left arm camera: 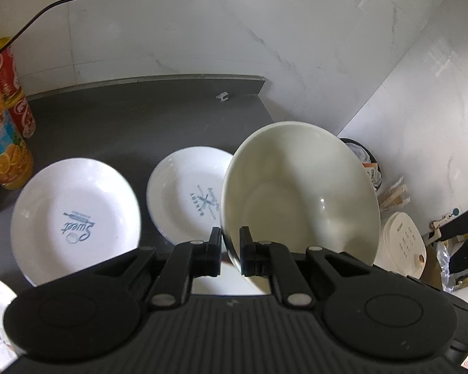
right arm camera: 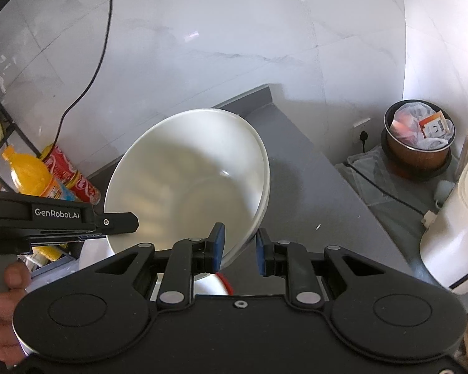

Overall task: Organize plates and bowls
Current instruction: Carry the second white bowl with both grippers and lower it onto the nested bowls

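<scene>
Left gripper [left arm camera: 229,251]: clamped on the near rim of a cream bowl [left arm camera: 302,199], one finger inside, one outside.
Cream bowl: held tilted above the right end of the grey counter [left arm camera: 124,131], partly covering the bakery plate.
Right gripper [right arm camera: 238,249]: blue-padded fingers [right arm camera: 219,246] straddle the rim of a white bowl [right arm camera: 187,180]; the right pad stands apart from the rim, so jaws are not closed on it.
White bowl: tilted, its far rim met by the left gripper's finger seen in the right wrist view.
Plates: two white plates on the counter, side by side but apart; sweet plate [left arm camera: 75,221] left, bakery plate [left arm camera: 187,196] right.
Bottles: orange juice bottle [left arm camera: 3,149] and red bottle [left arm camera: 15,99] at the counter's left end.
Floor right: bin [right arm camera: 419,140], white appliance [right arm camera: 452,227].
Person: hand [right arm camera: 3,311] on the left gripper's handle.
</scene>
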Motion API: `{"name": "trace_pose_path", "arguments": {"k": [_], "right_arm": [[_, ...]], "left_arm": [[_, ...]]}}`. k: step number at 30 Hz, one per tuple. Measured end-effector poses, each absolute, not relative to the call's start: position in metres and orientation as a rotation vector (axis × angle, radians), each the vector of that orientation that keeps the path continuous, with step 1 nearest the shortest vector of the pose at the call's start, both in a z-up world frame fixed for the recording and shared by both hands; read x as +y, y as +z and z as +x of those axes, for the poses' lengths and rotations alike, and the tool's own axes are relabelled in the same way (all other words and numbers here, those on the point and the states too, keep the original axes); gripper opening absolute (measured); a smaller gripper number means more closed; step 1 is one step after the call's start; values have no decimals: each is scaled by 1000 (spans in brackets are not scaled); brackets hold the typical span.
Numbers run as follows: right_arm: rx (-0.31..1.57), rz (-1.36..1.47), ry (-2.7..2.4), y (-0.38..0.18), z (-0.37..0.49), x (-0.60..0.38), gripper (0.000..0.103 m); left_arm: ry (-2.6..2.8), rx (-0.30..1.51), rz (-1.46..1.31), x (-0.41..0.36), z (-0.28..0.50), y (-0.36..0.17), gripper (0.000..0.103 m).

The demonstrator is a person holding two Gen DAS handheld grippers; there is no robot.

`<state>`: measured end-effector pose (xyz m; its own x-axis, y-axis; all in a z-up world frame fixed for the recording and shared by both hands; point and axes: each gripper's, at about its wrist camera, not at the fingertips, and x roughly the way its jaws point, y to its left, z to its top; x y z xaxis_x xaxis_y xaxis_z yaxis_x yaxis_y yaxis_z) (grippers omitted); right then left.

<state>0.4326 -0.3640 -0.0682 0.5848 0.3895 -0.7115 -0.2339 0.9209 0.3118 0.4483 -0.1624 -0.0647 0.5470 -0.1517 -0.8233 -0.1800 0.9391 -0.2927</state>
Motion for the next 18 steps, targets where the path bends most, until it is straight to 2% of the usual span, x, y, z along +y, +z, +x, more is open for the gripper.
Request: {"name": "trace_pose_path", "arguments": {"k": [18], "right_arm": [[914, 154, 354, -73, 377, -332, 21]], "left_arm": [[-6, 1048, -396, -129, 389, -81, 9]]}}
